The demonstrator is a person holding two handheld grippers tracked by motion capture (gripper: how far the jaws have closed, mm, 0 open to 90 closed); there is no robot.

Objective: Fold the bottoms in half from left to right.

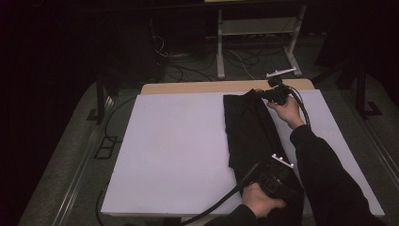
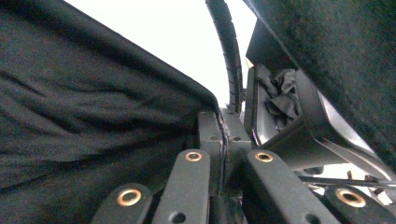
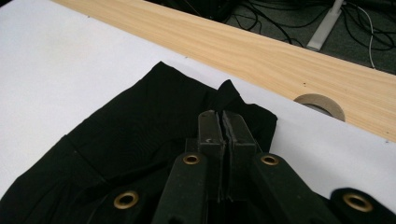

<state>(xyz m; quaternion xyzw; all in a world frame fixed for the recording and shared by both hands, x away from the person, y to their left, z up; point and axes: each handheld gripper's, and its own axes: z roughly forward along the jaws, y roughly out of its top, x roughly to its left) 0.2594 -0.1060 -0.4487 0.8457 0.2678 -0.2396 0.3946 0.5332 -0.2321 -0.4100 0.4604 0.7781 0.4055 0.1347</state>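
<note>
A black cloth (image 1: 249, 132) lies as a long folded strip on the right half of the white sheet (image 1: 174, 146). At its far end my right gripper (image 1: 263, 94) is shut on the cloth's corner. In the right gripper view the jaws (image 3: 219, 119) press together on the black cloth (image 3: 130, 140), and a small peak of fabric pokes up past the tips. At the near end my left gripper (image 1: 276, 173) is shut on the cloth's other end. In the left gripper view its jaws (image 2: 219, 123) pinch the edge of the black cloth (image 2: 93, 116), which hangs taut to the left.
The white sheet covers a wooden table whose bare far edge (image 3: 261, 51) has a round cable hole (image 3: 322, 103). A ribbed cable (image 2: 229, 51) and a dark sleeve (image 2: 336, 46) crowd the left gripper view. Cables and a desk frame (image 1: 256, 42) lie on the floor beyond.
</note>
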